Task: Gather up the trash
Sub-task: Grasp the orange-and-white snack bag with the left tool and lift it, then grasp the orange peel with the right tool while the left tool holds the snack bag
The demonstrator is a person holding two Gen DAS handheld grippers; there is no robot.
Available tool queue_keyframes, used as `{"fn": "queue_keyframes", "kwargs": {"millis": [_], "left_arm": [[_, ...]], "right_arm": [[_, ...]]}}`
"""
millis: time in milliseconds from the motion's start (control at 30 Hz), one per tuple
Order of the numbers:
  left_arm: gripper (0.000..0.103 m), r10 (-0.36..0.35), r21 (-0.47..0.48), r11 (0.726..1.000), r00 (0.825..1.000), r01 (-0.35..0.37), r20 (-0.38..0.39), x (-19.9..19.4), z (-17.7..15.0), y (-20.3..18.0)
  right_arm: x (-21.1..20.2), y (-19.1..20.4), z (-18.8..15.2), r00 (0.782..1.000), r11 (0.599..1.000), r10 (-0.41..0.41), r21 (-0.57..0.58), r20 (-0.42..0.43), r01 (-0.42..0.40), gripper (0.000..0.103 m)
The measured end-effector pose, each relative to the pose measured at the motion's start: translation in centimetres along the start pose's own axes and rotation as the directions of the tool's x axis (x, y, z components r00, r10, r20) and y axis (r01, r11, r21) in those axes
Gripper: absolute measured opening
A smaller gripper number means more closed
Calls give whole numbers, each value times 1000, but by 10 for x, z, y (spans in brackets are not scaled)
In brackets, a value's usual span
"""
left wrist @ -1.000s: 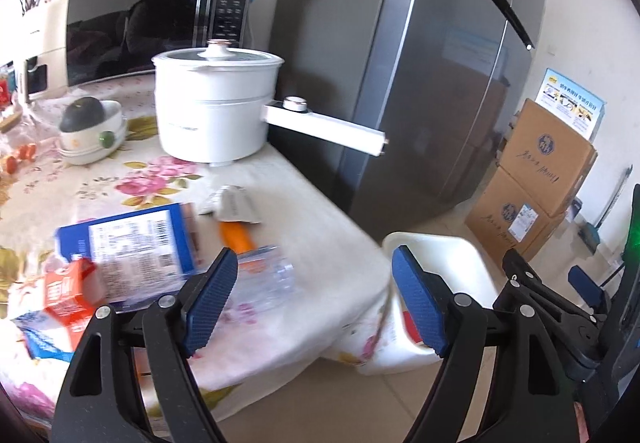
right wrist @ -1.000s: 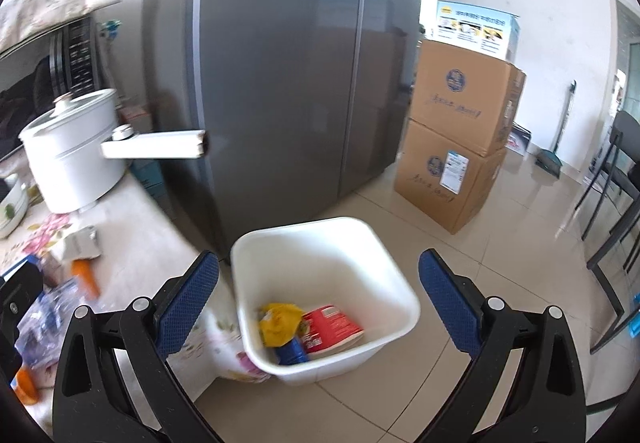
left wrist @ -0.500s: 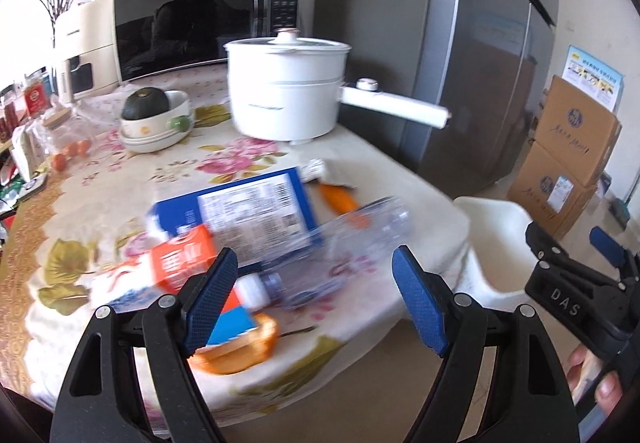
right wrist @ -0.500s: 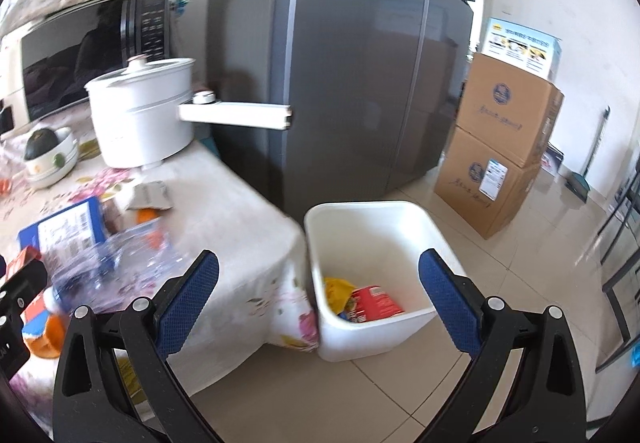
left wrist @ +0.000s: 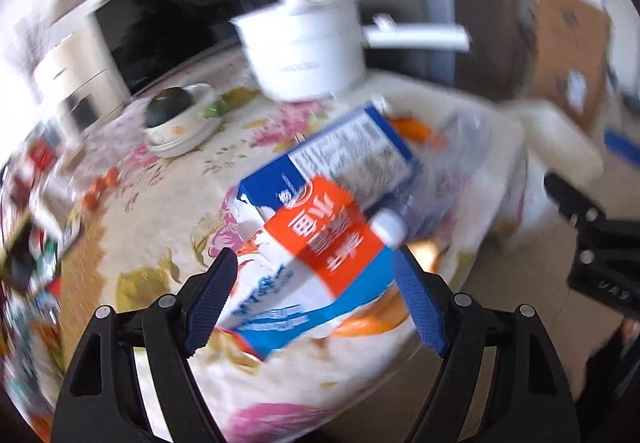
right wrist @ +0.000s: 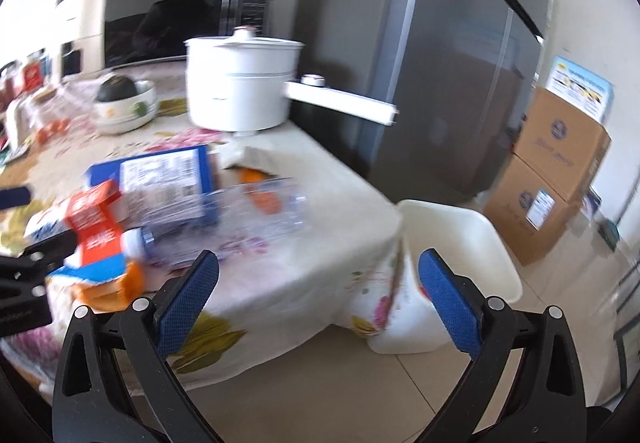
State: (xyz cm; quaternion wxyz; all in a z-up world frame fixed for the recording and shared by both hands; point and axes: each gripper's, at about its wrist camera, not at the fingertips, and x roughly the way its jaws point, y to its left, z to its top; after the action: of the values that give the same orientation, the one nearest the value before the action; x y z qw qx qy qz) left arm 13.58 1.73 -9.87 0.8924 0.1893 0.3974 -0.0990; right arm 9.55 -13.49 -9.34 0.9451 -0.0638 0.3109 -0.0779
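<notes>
Trash lies on the floral tablecloth: a red, white and blue carton (left wrist: 320, 243) (right wrist: 96, 231), a blue box with a white label (left wrist: 352, 159) (right wrist: 164, 179), a clear plastic bottle (right wrist: 248, 215) (left wrist: 432, 179) and an orange wrapper (right wrist: 112, 283). My left gripper (left wrist: 316, 299) is open, its jaws either side of the carton, just short of it. My right gripper (right wrist: 318, 291) is open and empty, off the table's corner. The white trash bin (right wrist: 460, 243) stands on the floor beside the table.
A white pot with a long handle (right wrist: 244, 83), a bowl (right wrist: 124, 103) and a microwave (right wrist: 180, 15) stand further back on the table. A grey fridge (right wrist: 440, 63) and cardboard boxes (right wrist: 556, 171) are to the right. Small items crowd the table's left edge.
Both grippers swung left, away from the bin and towards the table. My left gripper came close to the carton. Both stayed open.
</notes>
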Motion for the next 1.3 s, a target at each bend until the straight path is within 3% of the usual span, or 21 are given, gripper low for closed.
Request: {"fn": "queue_keyframes", "kwargs": {"millis": [133, 300, 400, 500, 567, 633, 667, 767, 900, 1067, 1133, 1167, 1233, 1300], "left_arm": [[78, -53, 219, 973, 996, 69, -77, 19, 2, 8], [78, -176, 316, 921, 967, 228, -185, 40, 10, 13], [82, -213, 334, 900, 951, 281, -226, 56, 15, 16], [82, -252, 283, 901, 927, 329, -277, 74, 21, 26], [72, -270, 251, 904, 917, 347, -295, 83, 21, 32], [63, -268, 236, 912, 921, 337, -282, 84, 20, 36], [55, -282, 213, 915, 922, 342, -264, 81, 20, 43], [45, -338, 145, 916, 915, 373, -219, 68, 18, 62], [41, -356, 92, 924, 922, 371, -150, 46, 9, 79], [41, -380, -103, 918, 924, 383, 47, 8, -2, 118], [41, -382, -199, 893, 914, 404, 138, -5, -4, 135], [41, -383, -260, 867, 902, 425, 197, -15, -7, 145], [41, -384, -336, 816, 876, 470, 292, -29, -11, 157], [41, -382, -389, 759, 841, 522, 383, -42, -20, 161]], "right_arm": [[-3, 14, -4, 1000, 999, 4, -40, 11, -3, 96], [2, 13, -5, 1000, 999, -7, -34, -1, 7, 96], [10, 8, -9, 999, 999, -23, -32, -29, 22, 96], [17, 5, -14, 998, 999, -33, -31, -52, 32, 96], [23, 3, -17, 996, 999, -40, -28, -73, 39, 96], [29, 1, -20, 994, 999, -44, -19, -96, 42, 96], [32, 0, -22, 993, 999, -41, -10, -108, 40, 96], [38, 1, -23, 991, 1000, -26, -3, -129, 26, 96], [41, 10, -24, 988, 1000, 26, -2, -150, -26, 96], [38, 24, -20, 967, 981, 194, 34, -164, -191, 96], [41, 30, -16, 945, 963, 267, 73, -188, -258, 96], [43, 33, -15, 931, 952, 302, 104, -203, -286, 96], [49, 38, -15, 904, 929, 360, 178, -233, -324, 96], [55, 47, -14, 890, 921, 377, 208, -257, -330, 92]]}}
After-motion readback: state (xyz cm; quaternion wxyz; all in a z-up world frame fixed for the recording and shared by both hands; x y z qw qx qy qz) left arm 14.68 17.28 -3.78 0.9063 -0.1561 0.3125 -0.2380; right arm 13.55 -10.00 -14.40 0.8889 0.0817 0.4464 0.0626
